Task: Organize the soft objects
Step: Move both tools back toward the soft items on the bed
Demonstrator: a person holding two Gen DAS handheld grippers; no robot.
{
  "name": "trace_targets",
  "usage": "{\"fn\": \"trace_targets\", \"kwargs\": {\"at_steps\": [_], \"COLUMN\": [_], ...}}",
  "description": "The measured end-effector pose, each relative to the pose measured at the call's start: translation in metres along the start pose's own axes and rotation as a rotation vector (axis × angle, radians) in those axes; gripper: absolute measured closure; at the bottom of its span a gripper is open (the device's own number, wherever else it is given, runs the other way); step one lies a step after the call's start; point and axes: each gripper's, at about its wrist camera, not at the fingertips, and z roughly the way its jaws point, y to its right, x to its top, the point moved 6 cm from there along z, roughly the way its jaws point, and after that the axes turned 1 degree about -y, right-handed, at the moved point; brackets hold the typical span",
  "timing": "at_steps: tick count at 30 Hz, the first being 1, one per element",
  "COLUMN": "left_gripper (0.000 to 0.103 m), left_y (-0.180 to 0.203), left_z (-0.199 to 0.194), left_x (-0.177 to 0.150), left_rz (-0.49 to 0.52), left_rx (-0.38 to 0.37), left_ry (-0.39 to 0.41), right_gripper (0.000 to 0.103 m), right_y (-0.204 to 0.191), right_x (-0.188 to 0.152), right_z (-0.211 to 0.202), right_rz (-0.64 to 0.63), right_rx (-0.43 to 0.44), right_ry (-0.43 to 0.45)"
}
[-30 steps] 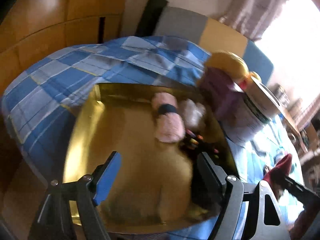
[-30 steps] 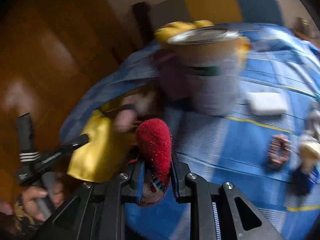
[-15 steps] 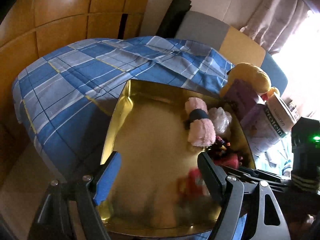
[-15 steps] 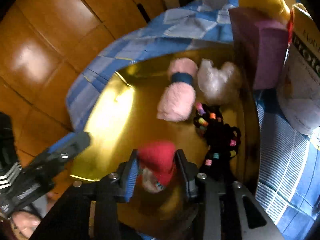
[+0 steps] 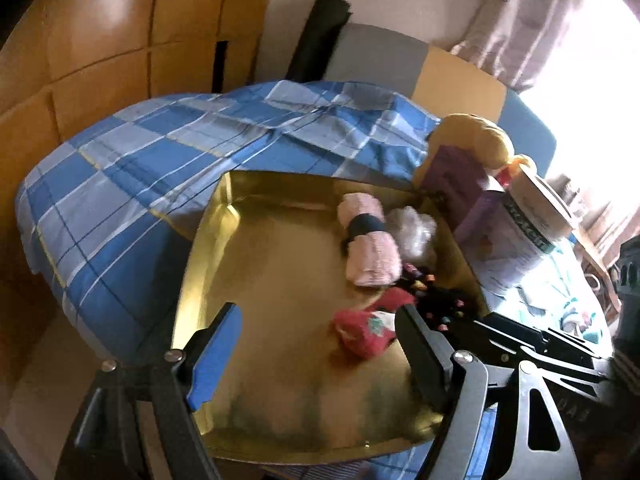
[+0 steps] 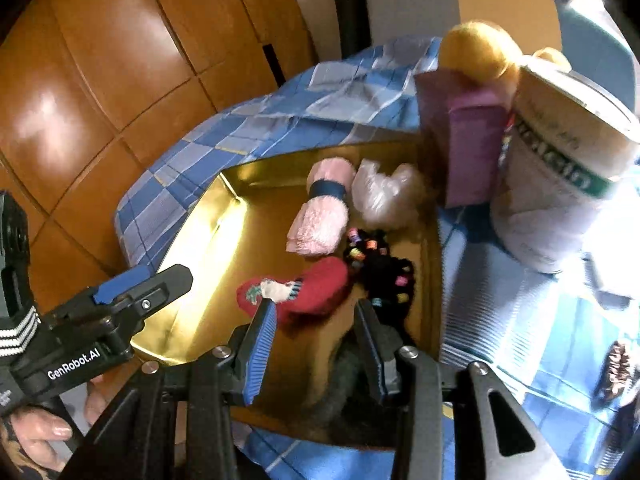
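One fuzzy red sock (image 6: 312,288), white-patterned cuff.

A second ago the right tongs (image 6: 314,316) pinch the red sock (image 6: 308,290) above the checked bedspread, outside the gold tray (image 6: 192,232). Now they reach over the tray, their jaws have just been opening, and the sock lies free on the tray floor beside the black beaded hair ties (image 6: 380,268), just ahead of the blue pads.
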Motion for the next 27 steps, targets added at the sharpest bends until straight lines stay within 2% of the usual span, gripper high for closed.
{"fn": "trace_targets", "kwargs": {"at_steps": [6,16,20,27], "left_gripper": [0.024,0.024,0.024,0.024], "left_y": [0.029,0.078,0.099,0.143], "left_z": [-0.014,-0.024,-0.025,-0.026], "left_x": [0.001,-0.006,-0.009,-0.022], "left_rz": [0.105,0.251,0.304,0.407], "left_rx": [-0.017,-0.079,-0.101,-0.186], "left_ry": [0.033,0.035,0.031,0.005], "right_gripper": [0.063,0.063,0.063,0.063], "right_y": [0.023,0.107,0.156,0.255], "right_x": [-0.006,-0.018,-0.022,-0.038], "right_z": [-0.033,-0.081,-0.109,-0.164], "right_rz": [0.031,0.163,0.227,0.401], "right_rx": [-0.054,-0.197,-0.297,-0.504], "right_ry": [0.065,0.124,0.154,0.228]}}
